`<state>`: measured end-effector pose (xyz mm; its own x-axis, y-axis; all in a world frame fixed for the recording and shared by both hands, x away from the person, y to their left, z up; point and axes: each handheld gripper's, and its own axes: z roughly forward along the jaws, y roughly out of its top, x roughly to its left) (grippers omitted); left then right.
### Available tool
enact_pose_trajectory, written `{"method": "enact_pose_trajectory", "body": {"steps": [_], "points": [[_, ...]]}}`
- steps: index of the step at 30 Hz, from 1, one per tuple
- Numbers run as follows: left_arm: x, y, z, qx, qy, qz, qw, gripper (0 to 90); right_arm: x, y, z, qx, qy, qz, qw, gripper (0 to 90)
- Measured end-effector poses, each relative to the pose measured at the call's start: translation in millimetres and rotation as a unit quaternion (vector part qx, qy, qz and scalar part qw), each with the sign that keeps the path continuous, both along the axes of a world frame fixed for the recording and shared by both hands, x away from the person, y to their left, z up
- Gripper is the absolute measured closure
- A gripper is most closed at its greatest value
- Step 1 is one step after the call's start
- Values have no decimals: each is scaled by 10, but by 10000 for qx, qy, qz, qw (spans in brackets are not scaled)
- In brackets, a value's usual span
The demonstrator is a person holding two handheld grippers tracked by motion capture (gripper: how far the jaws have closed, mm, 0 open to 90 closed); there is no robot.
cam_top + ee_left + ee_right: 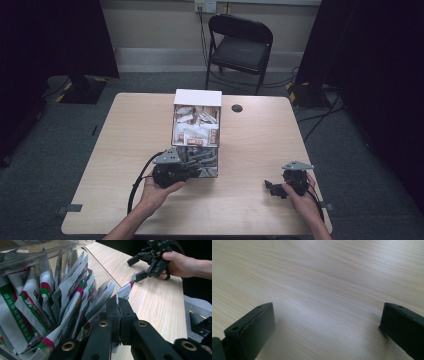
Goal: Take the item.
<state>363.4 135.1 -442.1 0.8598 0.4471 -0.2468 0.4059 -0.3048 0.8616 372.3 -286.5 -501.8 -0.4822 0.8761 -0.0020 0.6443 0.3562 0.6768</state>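
Pinching tight, your left jaws are clamped together on the edge of one sachet (124, 292), its white corner with the red and green trim poking up just past the black tips. You've got that left gripper (118, 315) pushed in at the near end of the box (197, 98), and the held sachet stands at the outer edge of the bundle, right beside the clear wall. Fanned out next to it is the rest of the packets (50, 302), white with green and red bands and printed lettering, packed upright and leaning against each other. From the high view, your left hand (157, 192) cradles the gripper from below at the box's near left corner, cable looping away toward you.

Over to your right: those jaws are spread wide, one black finger (252, 327) low at one side and the other at the far side, with bare wood grain between them and nothing gripped. Your right gripper (276, 189) sits low over the surface (130, 150), well apart from the box, near the right front edge, with your right hand (302, 200) wrapped around its body. The left gripper view catches it too, farther off across the wood, jaws pointing back toward the box.

Beyond the box, a small dark round disc (237, 108) is set in the surface near the far edge, and a black folding chair (240, 47) stands behind on the grey floor.
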Motion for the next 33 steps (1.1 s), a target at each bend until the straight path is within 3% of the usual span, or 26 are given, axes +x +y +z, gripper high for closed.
{"method": "enact_pose_trajectory", "body": {"steps": [14,21,33], "points": [[-12,15,11,-43,24,18,10000,888,0,0,0,-2,0,2,10000,0],[-7,152,95,-303,-45,160,9994,889,0,0,0,-1,1,1,10000,0],[2,215,129,-402,-33,234,9989,890,0,0,0,0,1,1,10000,0]]}}
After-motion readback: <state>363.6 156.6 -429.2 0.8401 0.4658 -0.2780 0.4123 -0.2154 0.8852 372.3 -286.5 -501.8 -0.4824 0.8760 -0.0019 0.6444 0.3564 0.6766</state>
